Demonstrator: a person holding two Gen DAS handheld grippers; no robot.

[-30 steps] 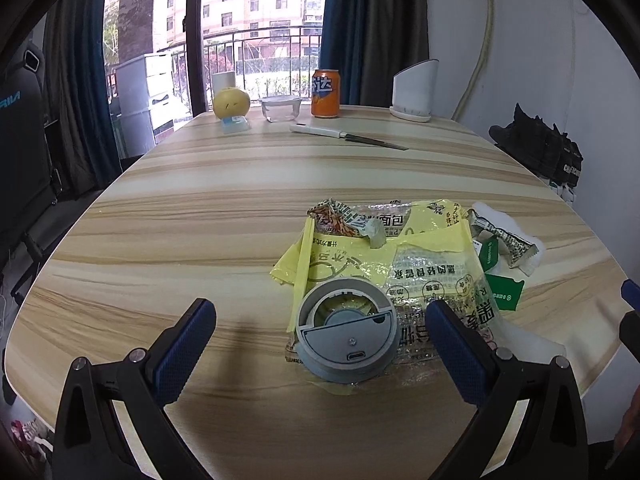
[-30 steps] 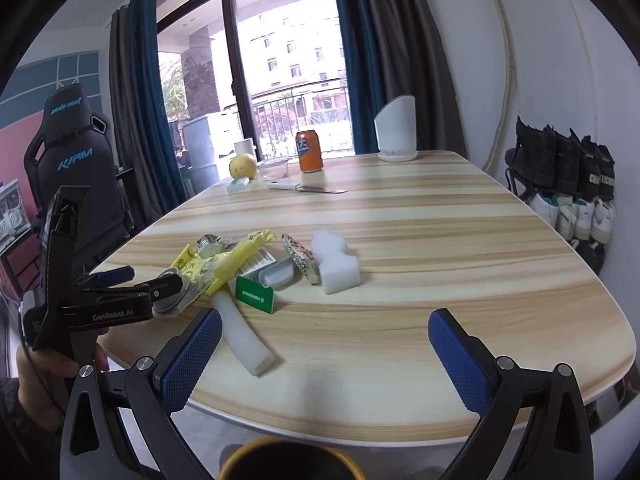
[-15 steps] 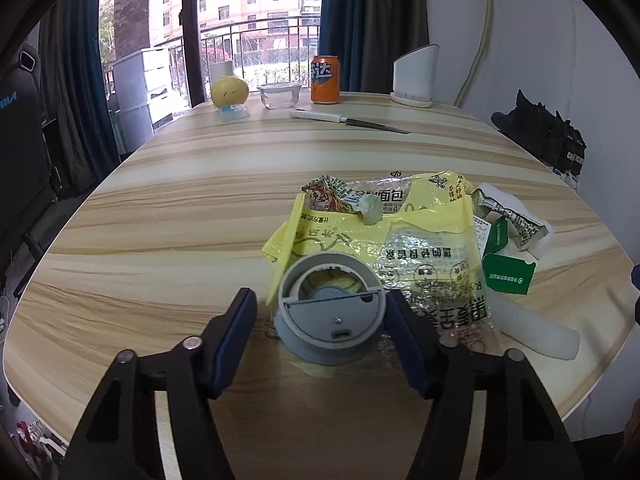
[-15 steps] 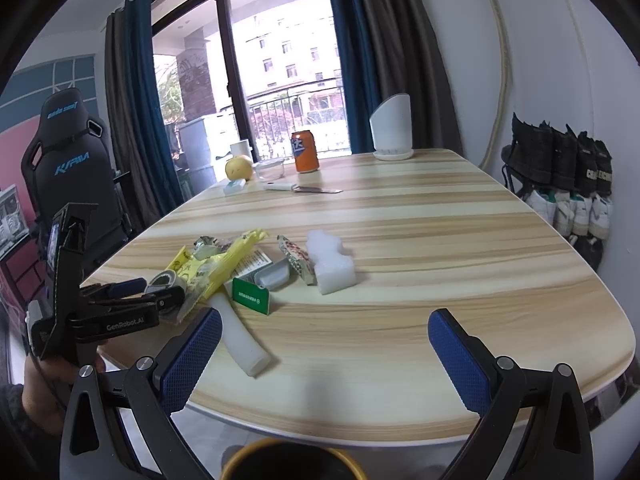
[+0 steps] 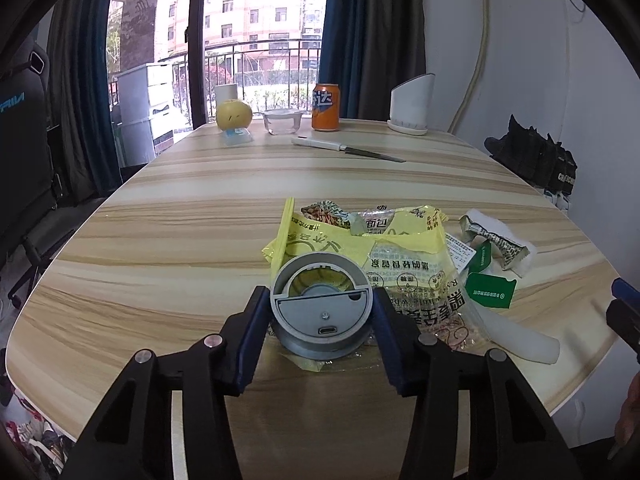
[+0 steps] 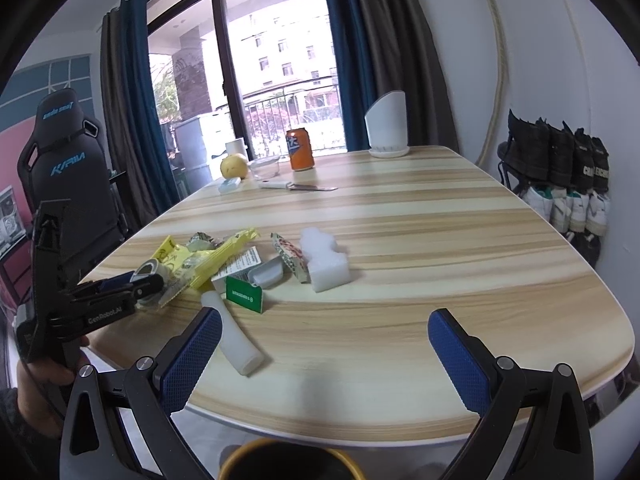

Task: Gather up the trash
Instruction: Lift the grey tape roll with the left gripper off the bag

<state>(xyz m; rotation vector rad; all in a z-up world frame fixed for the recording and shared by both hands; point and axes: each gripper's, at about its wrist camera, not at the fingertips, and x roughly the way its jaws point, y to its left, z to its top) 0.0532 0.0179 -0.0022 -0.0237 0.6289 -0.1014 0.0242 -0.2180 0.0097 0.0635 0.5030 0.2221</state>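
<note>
A grey round case (image 5: 322, 312) lies on a yellow snack wrapper (image 5: 400, 248) near the front of the wooden table (image 5: 180, 240). My left gripper (image 5: 320, 296) is closing, and its blue pads touch both sides of the case. The right wrist view shows the same left gripper (image 6: 136, 280) at the table's left edge, held by a hand. Beside the wrapper lie a green card (image 5: 490, 290), a white tube (image 5: 520, 336), a crumpled foil wrapper (image 5: 492, 236) and a white foam block (image 6: 326, 260). My right gripper (image 6: 324, 320) hangs open over the front edge with nothing between its fingers.
At the far end stand an orange can (image 5: 325, 107), a glass bowl (image 5: 281, 121), a yellow fruit (image 5: 234, 114), a white holder (image 5: 412, 106) and a knife (image 5: 344, 150). Shoes (image 6: 560, 168) line the right wall. A gaming chair (image 6: 68, 160) stands left. A dark yellow-rimmed container (image 6: 288, 460) sits below my right gripper.
The left jaws came in from wide open until the pads reached the sides of the grey case, and the gripper edged forward around it. The right gripper has not moved.
</note>
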